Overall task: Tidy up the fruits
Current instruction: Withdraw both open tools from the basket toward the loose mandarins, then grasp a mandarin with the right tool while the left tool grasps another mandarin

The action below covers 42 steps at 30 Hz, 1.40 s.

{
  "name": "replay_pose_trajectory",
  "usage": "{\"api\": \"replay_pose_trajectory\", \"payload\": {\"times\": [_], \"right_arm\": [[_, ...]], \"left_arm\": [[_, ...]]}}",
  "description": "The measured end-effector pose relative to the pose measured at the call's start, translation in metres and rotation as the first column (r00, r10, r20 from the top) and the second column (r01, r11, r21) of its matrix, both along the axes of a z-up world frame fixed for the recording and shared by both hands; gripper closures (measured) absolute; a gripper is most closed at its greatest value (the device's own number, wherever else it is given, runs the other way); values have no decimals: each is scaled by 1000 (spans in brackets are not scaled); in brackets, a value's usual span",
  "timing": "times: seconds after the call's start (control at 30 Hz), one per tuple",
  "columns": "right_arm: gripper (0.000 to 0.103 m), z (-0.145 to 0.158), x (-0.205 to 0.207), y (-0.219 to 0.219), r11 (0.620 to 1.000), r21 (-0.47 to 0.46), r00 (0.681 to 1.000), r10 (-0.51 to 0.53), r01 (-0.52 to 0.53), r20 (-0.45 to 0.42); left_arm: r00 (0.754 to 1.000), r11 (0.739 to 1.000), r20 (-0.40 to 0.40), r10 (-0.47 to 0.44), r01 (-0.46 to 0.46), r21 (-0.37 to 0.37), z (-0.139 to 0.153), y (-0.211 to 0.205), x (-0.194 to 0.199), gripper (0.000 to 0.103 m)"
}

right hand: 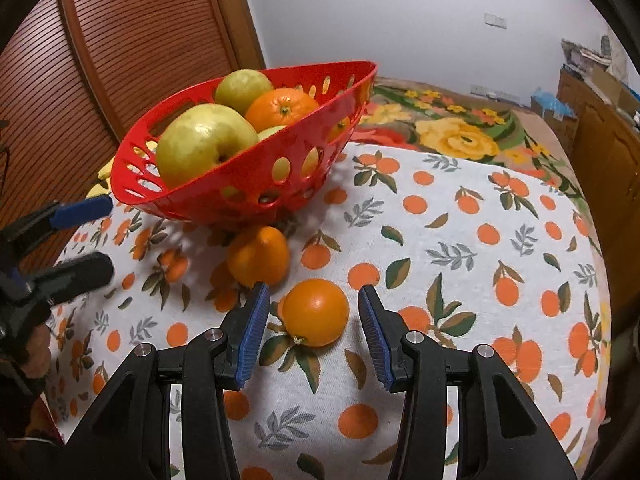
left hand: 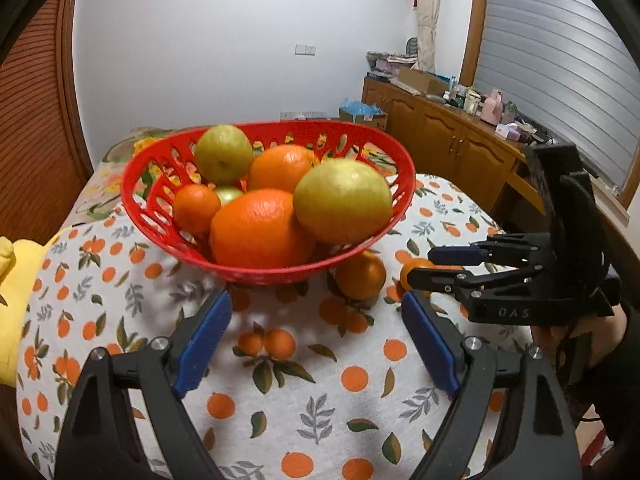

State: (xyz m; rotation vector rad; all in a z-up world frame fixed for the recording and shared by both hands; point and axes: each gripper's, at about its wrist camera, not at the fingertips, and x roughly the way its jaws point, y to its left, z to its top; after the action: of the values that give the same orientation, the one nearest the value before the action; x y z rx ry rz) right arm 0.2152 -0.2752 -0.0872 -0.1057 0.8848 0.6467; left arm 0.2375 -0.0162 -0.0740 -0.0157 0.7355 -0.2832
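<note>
A red slotted basket (left hand: 256, 272) (right hand: 192, 200) stands on the orange-print tablecloth (left hand: 320, 380), piled with oranges (left hand: 260, 228) and yellow-green apples (left hand: 342, 200). Two loose oranges lie in front of it. One orange (right hand: 258, 256) (left hand: 360, 276) sits by the basket's foot. The other orange (right hand: 316, 312) (left hand: 418, 264) lies between the blue pads of my right gripper (right hand: 312, 294) (left hand: 419, 265), which is open with a small gap on each side. My left gripper (left hand: 316, 304) (right hand: 108, 236) is open wide and empty, just short of the basket.
A yellow cloth (left hand: 12, 280) lies at the table's left edge. A floral cover (right hand: 460, 136) lies beyond the tablecloth. A louvred wooden door (right hand: 140, 40) stands behind the basket, and a cluttered wooden cabinet (left hand: 452, 140) runs along the window wall.
</note>
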Motion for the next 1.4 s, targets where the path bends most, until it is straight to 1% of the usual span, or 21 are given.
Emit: {"api": "replay_pose_trajectory", "payload": {"times": [0.03,0.07,0.1,0.17,0.23,0.33,0.37,0.43,0.53,0.6,0.7,0.73,0.8,0.83,0.87,1.1,1.3,1.33,1.37,1.4], "right_arm": [[57,-2,1,1,1000,-5,1000,2,-2,-4],[62,-4,1,1,1000,-11,1000,4,-4,-9],[65,-6,1,2,1000,-21,1000,8,-8,-13],[68,-8,1,2,1000,-18,1000,22,-22,-18],[69,-7,-2,0,999,-28,1000,22,-22,-5],[69,-2,-7,-7,999,-32,1000,18,-17,15],[69,0,-8,-10,999,-29,1000,14,-14,22],[69,4,-11,-19,1000,-20,999,4,-4,33],[69,10,-13,-32,1000,-6,999,-10,10,43],[69,13,-15,-41,1000,6,999,-23,22,49],[69,16,-16,-52,999,21,998,-38,37,55],[69,17,-17,-54,999,25,998,-42,40,56],[69,18,-18,-60,998,34,997,-49,47,59],[69,19,-18,-62,998,37,997,-52,50,60],[69,19,-18,-63,998,40,997,-54,51,61],[69,20,-21,-70,997,58,996,-57,54,64],[69,22,-25,-72,997,63,996,-59,55,68],[69,23,-25,-72,996,63,996,-59,55,69],[69,24,-26,-72,996,64,996,-59,55,70],[69,24,-27,-72,997,63,996,-59,55,71]], "left_arm": [[1000,1000,-3,8,-8,-6,-3,0,1,16],[1000,1000,-7,12,-12,-11,-4,-1,1,16],[1000,1000,-11,15,-15,-15,-6,-1,2,16],[1000,1000,-19,22,-23,-20,-9,-3,4,16],[1000,1000,-22,22,-22,-16,-12,-6,6,17],[999,1000,-32,21,-21,-15,-18,-14,10,18],[999,1000,-36,20,-21,-17,-20,-16,12,21],[998,1000,-54,17,-18,-15,-25,-23,16,24],[997,1000,-73,6,-6,-11,-31,-34,22,33],[996,1000,-87,2,-3,-18,-35,-40,25,35],[995,999,-100,1,-5,-40,-39,-47,31,42],[995,999,-98,6,-10,-33,-41,-50,33,43],[995,1000,-99,24,-22,16,-45,-55,38,47],[994,1000,-107,24,-22,18,-48,-57,41,49],[994,1000,-111,22,-21,11,-49,-57,43,49],[992,999,-121,29,-25,35,-54,-66,57,49],[988,999,-153,30,-25,37,-60,-68,69,49],[988,999,-151,29,-24,34,-61,-67,69,52],[988,999,-150,28,-24,31,-60,-66,69,60],[988,999,-153,27,-24,21,-60,-64,68,60]]}}
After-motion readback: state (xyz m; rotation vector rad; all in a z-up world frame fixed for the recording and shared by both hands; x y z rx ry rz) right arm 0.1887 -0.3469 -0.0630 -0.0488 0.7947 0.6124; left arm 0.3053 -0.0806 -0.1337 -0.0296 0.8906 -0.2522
